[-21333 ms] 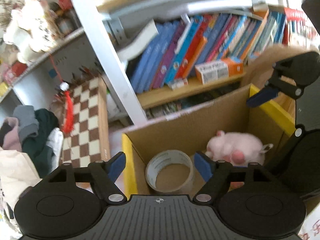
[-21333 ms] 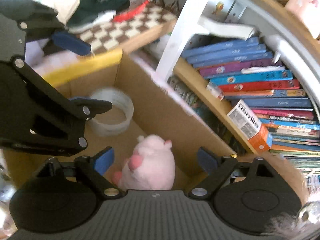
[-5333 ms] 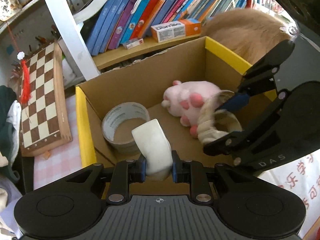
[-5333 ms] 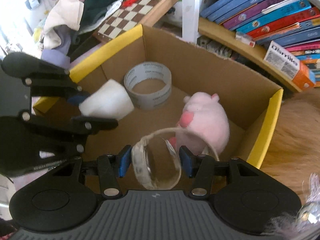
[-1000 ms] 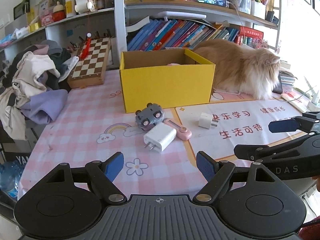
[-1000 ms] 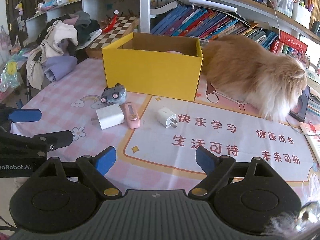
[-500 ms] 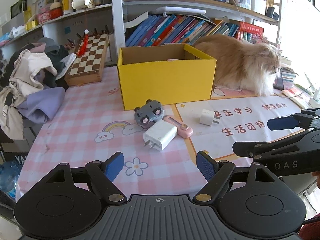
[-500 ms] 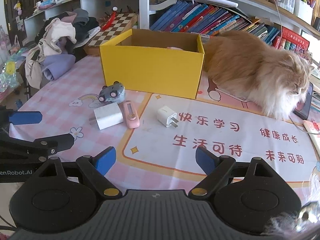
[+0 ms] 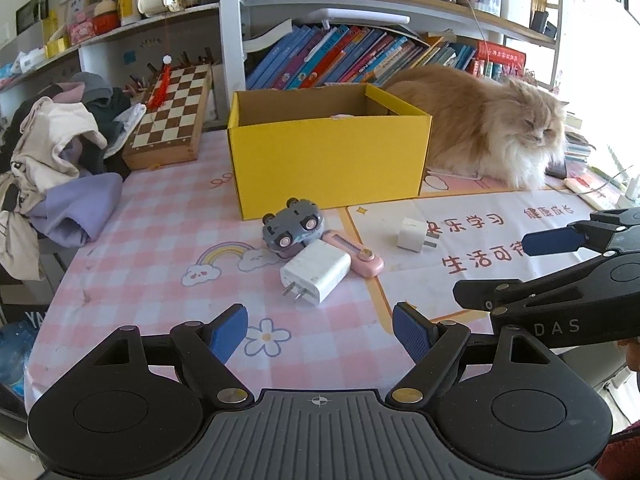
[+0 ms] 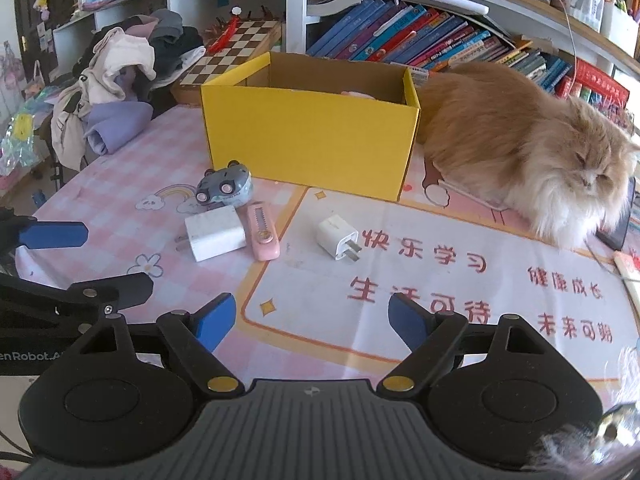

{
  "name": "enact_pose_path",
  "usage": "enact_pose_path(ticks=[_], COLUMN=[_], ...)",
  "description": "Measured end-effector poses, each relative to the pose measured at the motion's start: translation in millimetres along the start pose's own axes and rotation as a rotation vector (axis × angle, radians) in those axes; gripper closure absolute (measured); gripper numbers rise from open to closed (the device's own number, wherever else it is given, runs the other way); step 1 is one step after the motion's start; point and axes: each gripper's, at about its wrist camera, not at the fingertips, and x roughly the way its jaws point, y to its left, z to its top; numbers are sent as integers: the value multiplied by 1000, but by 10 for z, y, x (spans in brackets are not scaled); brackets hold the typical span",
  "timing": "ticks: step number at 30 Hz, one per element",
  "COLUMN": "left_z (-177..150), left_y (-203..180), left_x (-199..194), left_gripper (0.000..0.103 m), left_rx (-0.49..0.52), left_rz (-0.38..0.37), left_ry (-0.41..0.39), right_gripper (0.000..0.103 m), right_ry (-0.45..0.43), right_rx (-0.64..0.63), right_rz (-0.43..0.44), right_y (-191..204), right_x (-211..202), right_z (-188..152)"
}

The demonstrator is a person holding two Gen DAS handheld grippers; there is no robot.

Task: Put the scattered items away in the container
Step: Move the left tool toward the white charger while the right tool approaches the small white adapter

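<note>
A yellow cardboard box (image 9: 328,160) (image 10: 308,140) stands mid-table, a bit of pink plush showing inside. In front of it lie a grey toy car (image 9: 293,226) (image 10: 225,188), a large white charger (image 9: 316,271) (image 10: 214,233), a pink utility knife (image 9: 356,254) (image 10: 262,232) and a small white plug (image 9: 414,235) (image 10: 338,238). My left gripper (image 9: 320,330) is open and empty, hovering near the table's front edge before the large charger. My right gripper (image 10: 310,320) is open and empty too, short of the small plug.
A fluffy orange cat (image 9: 492,128) (image 10: 516,144) lies right of the box. A pile of clothes (image 9: 52,168) and a chessboard (image 9: 172,116) sit at the left. Bookshelves (image 9: 360,56) stand behind. A white mat with red characters (image 10: 460,276) covers the right side.
Both grippers have moved forward a little toward the items; the box and objects look larger. Both stay open and empty. The cat's head has turned slightly.
</note>
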Motion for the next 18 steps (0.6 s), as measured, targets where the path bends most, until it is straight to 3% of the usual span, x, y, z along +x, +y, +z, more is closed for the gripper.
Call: enact_pose_path(ticks=[18], left_z=[97], left_y=[46], left_x=[289], left_gripper=[24], left_rx=[-27], left_rz=[8], left_ry=[42], right_gripper=[26], right_ry=[51], right_rx=[2], right_rz=[27], right_y=[-125], right_x=[304], right_z=[129])
